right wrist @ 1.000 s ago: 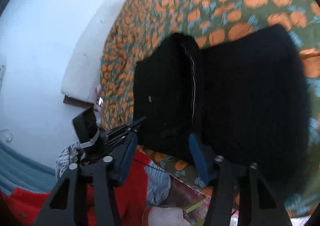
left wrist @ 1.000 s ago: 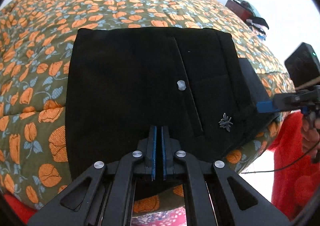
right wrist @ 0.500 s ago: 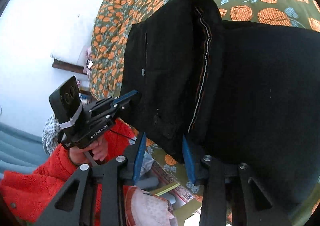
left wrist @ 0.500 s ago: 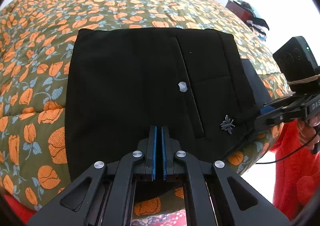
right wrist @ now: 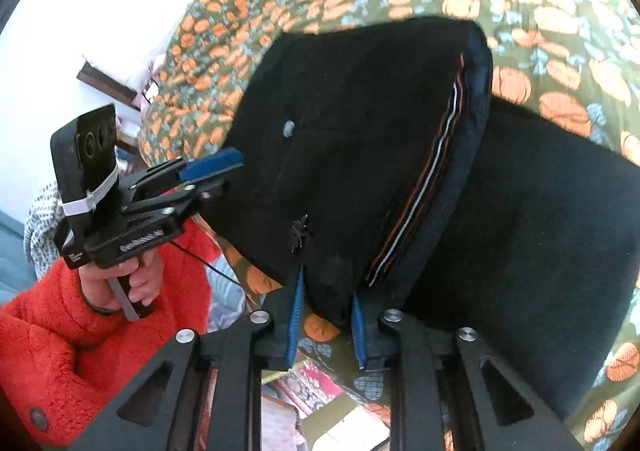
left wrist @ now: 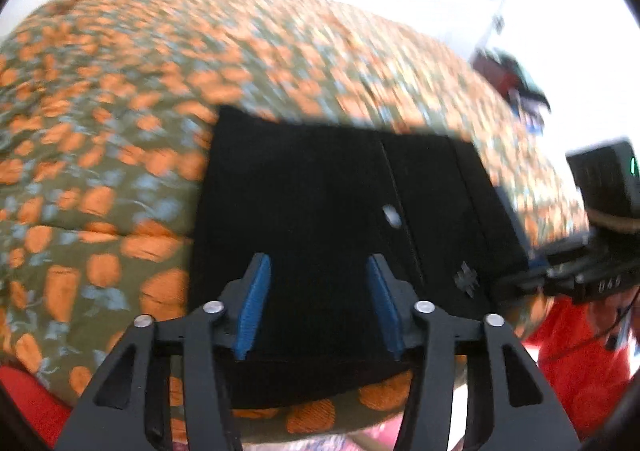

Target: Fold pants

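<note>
The black pants [left wrist: 328, 219] lie folded on the floral bedspread [left wrist: 100, 99], with a silver button [left wrist: 391, 216] and a small metal emblem [left wrist: 465, 278] showing. My left gripper [left wrist: 318, 303] is open just above the near edge of the pants. It also shows in the right wrist view [right wrist: 208, 175] at the pants' left edge. My right gripper [right wrist: 326, 315] has its blue pads around the near corner of the pants [right wrist: 380, 171], at the waistband fold with its striped seam [right wrist: 424, 187]. In the left wrist view the right gripper [left wrist: 520, 283] sits at the pants' right edge.
The bed edge runs along the near side, with patterned floor and cloth below [right wrist: 312, 391]. The person's red fleece sleeve [right wrist: 80, 363] is at the left. A shelf with dark items [left wrist: 516, 87] stands by the wall at the far right.
My left gripper has opened from shut and drawn back with motion blur. My right gripper has closed in around the pants' near corner.
</note>
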{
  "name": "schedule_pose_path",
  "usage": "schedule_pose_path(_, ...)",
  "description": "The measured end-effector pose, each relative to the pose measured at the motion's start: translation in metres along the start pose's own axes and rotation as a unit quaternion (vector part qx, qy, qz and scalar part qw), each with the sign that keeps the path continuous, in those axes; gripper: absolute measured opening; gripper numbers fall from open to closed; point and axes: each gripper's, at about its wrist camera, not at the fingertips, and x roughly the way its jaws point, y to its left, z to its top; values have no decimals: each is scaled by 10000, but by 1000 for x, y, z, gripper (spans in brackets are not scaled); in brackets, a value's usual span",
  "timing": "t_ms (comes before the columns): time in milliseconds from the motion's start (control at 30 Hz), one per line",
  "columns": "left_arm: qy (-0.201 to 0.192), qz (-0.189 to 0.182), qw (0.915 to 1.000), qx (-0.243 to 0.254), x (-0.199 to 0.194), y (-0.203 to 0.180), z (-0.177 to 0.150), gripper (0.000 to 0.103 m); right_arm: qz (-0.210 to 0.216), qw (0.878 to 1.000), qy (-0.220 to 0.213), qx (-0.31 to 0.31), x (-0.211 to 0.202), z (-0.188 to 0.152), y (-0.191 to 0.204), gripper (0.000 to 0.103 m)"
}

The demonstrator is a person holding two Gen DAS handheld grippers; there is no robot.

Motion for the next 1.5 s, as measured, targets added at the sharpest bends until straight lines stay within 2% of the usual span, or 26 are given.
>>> schedule_pose_path(100,-396,203,9969,-642,-20,35,6,55,85,9996,-250,-23,-20,3,3,20)
schedule_pose_path(200,-472,279,9917,-1164,-26,63,3,55,145,9985,-516,-103,-47,10,9,19)
schedule_pose_path(333,-453,317,9883,-1420,-24,77,3,55,126,9964,-806,-235,-87,11,12,19)
schedule_pose_path(467,-434,279,9928,-1077,-20,58,4,55,-49,9954,-943,-153,-118,3,-7,19)
schedule_pose_path(600,-305,205,9976,-579,-15,33,1,55,-197,9952,-893,341,-132,-24,-48,19)
schedule_pose_path(733,-64,119,9996,-233,-1,12,-1,55,-468,9917,-630,1020,-107,-60,-101,18)
schedule_pose_path(833,16,99,9999,15,1,-2,-4,55,-319,9882,-767,1286,-99,-69,-117,22)
schedule_pose_path(900,-1,119,9998,151,0,-8,-6,57,-216,9852,-969,1395,-110,-68,-118,35)
schedule_pose_path(933,-7,131,9998,175,0,-9,-6,57,-295,9847,-1046,1364,-117,-66,-117,38)
schedule_pose_path(1067,66,115,9999,100,3,-8,-7,57,-363,9843,-1267,1175,-142,-54,-110,38)
schedule_pose_path(1167,54,128,9999,89,1,-8,-7,57,-537,9853,-1178,1115,-139,-43,-105,38)
schedule_pose_path(1200,32,132,9999,89,-1,-8,-7,57,-607,9857,-1082,1138,-132,-41,-104,37)
schedule_pose_path(1233,19,135,9999,91,-2,-8,-7,57,-624,9871,-967,1114,-126,-40,-105,32)
schedule_pose_path(1267,3,142,9999,93,-3,-8,-7,57,-705,9885,-862,1027,-121,-40,-102,12)
schedule_pose_path(1300,-21,143,9998,101,-6,-8,-7,57,-906,9894,-779,826,-118,-39,-94,12)
schedule_pose_path(1367,-52,121,9999,111,-8,-8,-7,58,-940,9907,-806,565,-124,-43,-73,11)
schedule_pose_path(1500,62,11,9994,332,0,-25,-8,61,-1167,9902,-592,486,-118,-55,-66,11)
